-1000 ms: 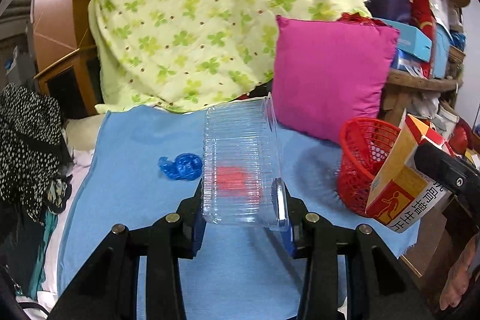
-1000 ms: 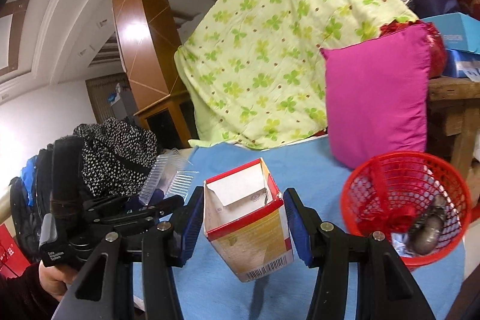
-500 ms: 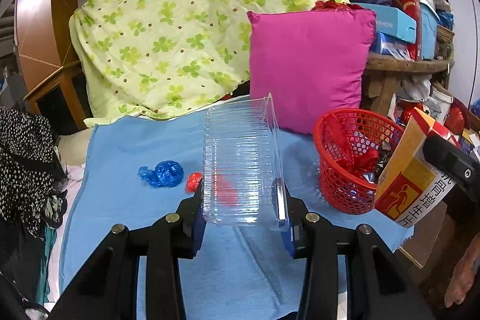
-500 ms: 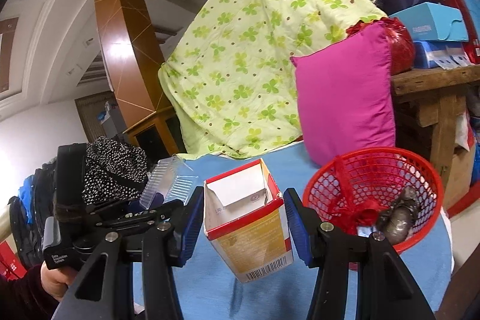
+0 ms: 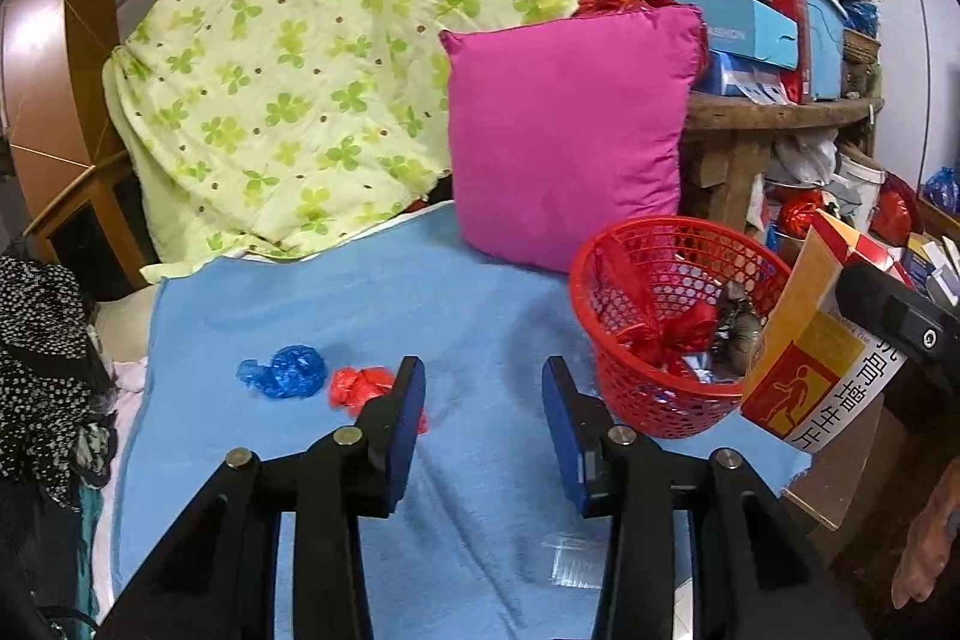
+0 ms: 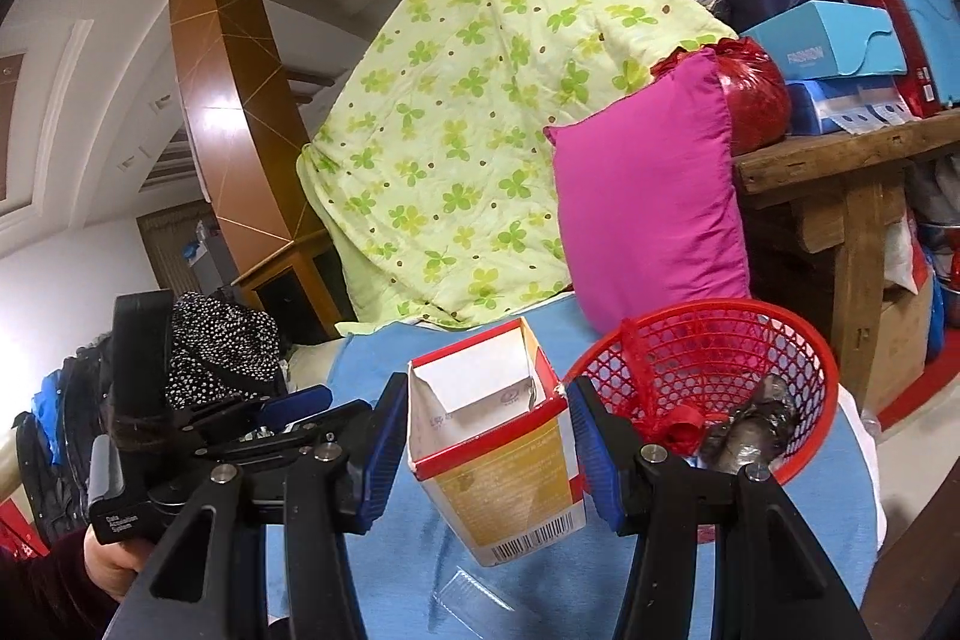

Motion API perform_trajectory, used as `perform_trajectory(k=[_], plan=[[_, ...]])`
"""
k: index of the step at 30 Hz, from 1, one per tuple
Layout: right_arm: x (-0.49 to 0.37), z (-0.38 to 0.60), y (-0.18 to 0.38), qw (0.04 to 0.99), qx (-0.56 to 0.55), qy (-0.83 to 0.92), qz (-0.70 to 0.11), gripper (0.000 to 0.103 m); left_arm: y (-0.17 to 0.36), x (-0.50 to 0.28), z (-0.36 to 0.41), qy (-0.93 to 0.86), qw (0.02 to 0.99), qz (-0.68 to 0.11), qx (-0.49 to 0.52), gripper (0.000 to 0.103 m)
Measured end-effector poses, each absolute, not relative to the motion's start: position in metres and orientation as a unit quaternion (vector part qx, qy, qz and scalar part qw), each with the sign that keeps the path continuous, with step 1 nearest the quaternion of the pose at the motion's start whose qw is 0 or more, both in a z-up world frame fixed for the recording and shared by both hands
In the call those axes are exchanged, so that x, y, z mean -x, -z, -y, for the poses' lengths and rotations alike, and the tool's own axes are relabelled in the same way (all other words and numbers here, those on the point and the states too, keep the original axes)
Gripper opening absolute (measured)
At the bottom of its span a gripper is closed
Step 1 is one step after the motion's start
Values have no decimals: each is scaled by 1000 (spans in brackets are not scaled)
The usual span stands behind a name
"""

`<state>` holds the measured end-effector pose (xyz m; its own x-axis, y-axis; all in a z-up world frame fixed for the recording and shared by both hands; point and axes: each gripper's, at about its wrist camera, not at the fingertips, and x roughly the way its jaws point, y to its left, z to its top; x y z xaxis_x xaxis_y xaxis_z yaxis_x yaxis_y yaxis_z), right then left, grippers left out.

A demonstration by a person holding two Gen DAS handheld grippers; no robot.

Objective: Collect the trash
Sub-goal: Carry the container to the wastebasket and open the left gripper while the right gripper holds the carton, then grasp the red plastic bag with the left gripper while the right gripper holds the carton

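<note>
**Gripper stock: one loaded, one empty, basket close by**

Right gripper (image 6: 486, 385): pinching an open-topped yellow and white cardboard carton with a red rim (image 6: 504, 478), one blue pad on each side wall. The carton hangs tilted, just left of the red plastic mesh basket (image 6: 780, 316), above the blue cloth (image 5: 372, 292).

Left gripper (image 5: 480, 370): spread and empty. Its jaws have just been closing a little, with nothing between them.

Loose items on the cloth:
- crumpled blue plastic wad (image 5: 285, 371);
- crumpled red plastic wad (image 5: 360, 385), touching the blue one, beside the left gripper's left finger;
- clear ribbed plastic container (image 5: 570, 565), low in view near the cloth's front edge, blurred.

Step in hand, as I judge it: the carton goes in the basket. Carry it fully over the rim before you let go; the basket already holds red wrapping and a grey lump, so aim for the open side. Keep the carton clear of the mesh wall, which looks light enough to tip.
</note>
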<state>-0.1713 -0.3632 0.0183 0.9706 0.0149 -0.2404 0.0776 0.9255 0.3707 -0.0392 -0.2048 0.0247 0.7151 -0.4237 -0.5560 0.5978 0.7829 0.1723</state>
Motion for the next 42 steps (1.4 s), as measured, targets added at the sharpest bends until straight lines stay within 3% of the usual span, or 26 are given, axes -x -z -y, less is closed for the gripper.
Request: perform_trajectory(k=[8, 17, 35, 39, 42], plan=[[176, 380, -5, 969, -207, 34, -129, 56, 12, 5, 190, 255, 899, -323, -151, 38], [179, 391, -2, 968, -210, 48, -131, 56, 22, -5, 170, 241, 903, -326, -145, 38], [156, 363, 3, 967, -204, 30, -151, 56, 93, -32, 54, 158, 893, -410, -96, 40], [153, 360, 1, 967, -203, 35, -151, 56, 86, -31, 55, 164, 898, -397, -95, 60], [151, 362, -2, 966, -208, 41, -149, 56, 79, -35, 62, 178, 897, -391, -99, 60]])
